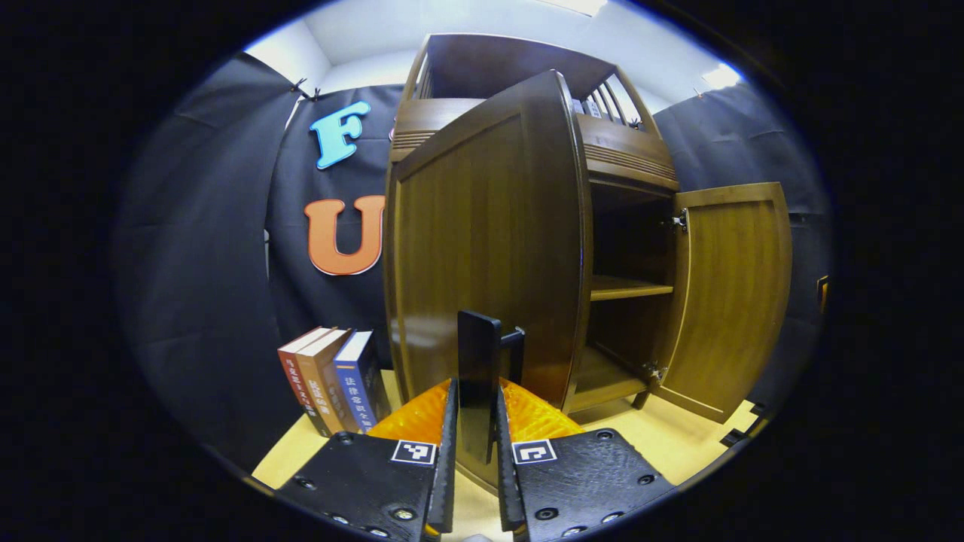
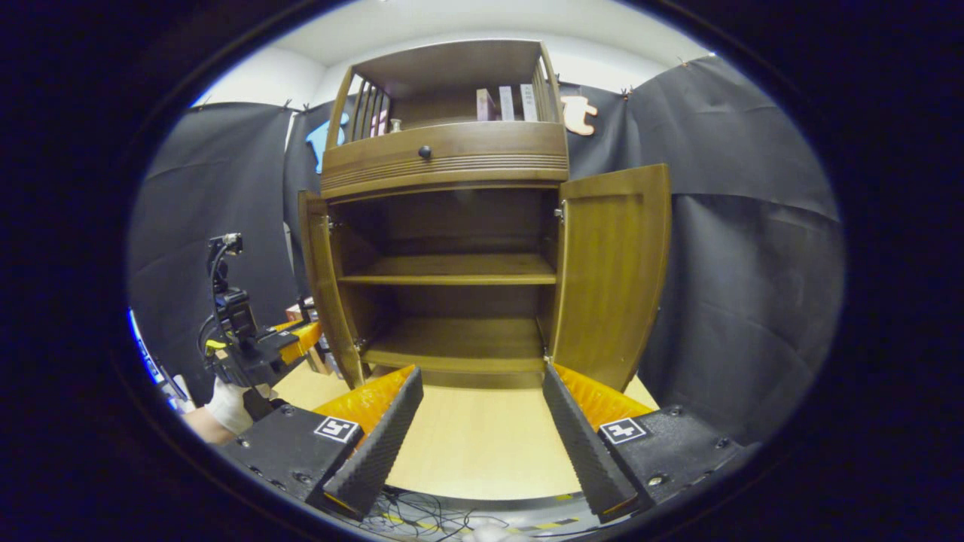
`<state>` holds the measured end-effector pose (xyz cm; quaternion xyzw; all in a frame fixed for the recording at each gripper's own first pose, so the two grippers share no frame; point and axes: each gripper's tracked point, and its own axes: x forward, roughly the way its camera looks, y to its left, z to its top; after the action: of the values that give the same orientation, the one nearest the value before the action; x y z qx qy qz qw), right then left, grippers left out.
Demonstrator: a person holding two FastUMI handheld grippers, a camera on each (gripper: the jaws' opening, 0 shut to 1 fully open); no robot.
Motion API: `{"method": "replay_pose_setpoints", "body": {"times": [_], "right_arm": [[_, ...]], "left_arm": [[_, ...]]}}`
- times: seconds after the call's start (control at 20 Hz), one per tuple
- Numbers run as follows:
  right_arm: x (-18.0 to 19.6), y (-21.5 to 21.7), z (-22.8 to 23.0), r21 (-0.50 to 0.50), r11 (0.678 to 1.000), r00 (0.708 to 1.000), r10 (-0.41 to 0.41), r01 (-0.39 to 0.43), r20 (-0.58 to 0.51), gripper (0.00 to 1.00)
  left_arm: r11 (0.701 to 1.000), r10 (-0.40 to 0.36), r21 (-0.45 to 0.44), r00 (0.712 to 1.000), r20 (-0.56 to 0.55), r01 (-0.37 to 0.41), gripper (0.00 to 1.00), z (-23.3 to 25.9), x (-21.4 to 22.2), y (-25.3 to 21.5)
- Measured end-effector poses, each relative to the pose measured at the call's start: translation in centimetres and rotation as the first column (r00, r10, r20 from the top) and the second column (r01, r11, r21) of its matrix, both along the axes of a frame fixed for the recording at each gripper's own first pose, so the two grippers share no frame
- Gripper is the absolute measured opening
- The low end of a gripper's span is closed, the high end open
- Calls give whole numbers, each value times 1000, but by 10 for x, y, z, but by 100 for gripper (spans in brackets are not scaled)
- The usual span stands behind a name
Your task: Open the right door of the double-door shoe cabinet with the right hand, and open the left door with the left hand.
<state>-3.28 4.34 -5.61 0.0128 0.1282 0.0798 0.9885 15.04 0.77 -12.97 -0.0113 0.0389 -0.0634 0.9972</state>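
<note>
Left tool (image 1: pixel 478 421) is gripping the upright handle (image 1: pixel 480 361) of the left door (image 1: pixel 482 248), swung outward; right tool (image 2: pixel 482 429) is hanging wide, facing the open right door (image 2: pixel 614 271).

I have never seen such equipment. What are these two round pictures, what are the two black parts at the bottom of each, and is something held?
A person holds one hand-held two-finger gripper in each hand; no robot arm is involved. Each picture comes from a camera riding on one gripper, looking along its fingers.

In the left gripper view, the left gripper is shut on the dark upright handle of the brown wooden left door, which is swung open. Beside the cabinet, three books stand on the pale wooden floor.

In the right gripper view, the right gripper is open and holds nothing. It faces the brown wooden shoe cabinet, whose right door also stands open, showing bare shelves. At far left, a gloved hand holds the other gripper.
</note>
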Motion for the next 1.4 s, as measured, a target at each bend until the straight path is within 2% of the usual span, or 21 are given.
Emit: {"method": "replay_pose_setpoints", "body": {"times": [0.1,0.2,0.35,0.4,0.5,0.6,0.7,0.9,1.25,1.4], "right_arm": [[1,3,-2,-1,1000,1000,19,-19,0,100],[3,10,-3,-1,999,999,37,-37,-1,100],[4,17,-9,0,998,998,64,-64,-7,100],[4,19,-10,2,997,997,71,-71,-11,100],[5,23,-11,6,996,996,84,-84,-15,100],[8,27,-11,9,995,995,95,-94,-18,100],[9,28,-14,10,995,994,104,-103,-22,100],[11,32,-16,15,993,993,116,-116,-33,100],[8,41,-21,15,990,989,140,-140,-46,100],[5,43,-23,16,989,987,149,-149,-53,100]], "left_arm": [[1000,26,-1,1000,0,-26,31,-2,-1,13],[998,64,8,998,1,-64,6,-2,-9,30],[997,72,12,997,0,-72,6,-3,-11,48],[997,80,15,997,2,-80,14,-3,-10,56],[993,116,14,993,-7,-116,0,-4,-12,72],[990,144,-2,990,-12,-144,0,-5,-15,92],[993,116,-23,993,-12,-116,0,-4,-13,98],[998,59,0,998,-3,-59,0,-5,-12,109],[999,-42,-9,999,-9,42,0,-7,-8,133],[995,-91,-47,996,-19,90,0,-8,-4,144]]}}
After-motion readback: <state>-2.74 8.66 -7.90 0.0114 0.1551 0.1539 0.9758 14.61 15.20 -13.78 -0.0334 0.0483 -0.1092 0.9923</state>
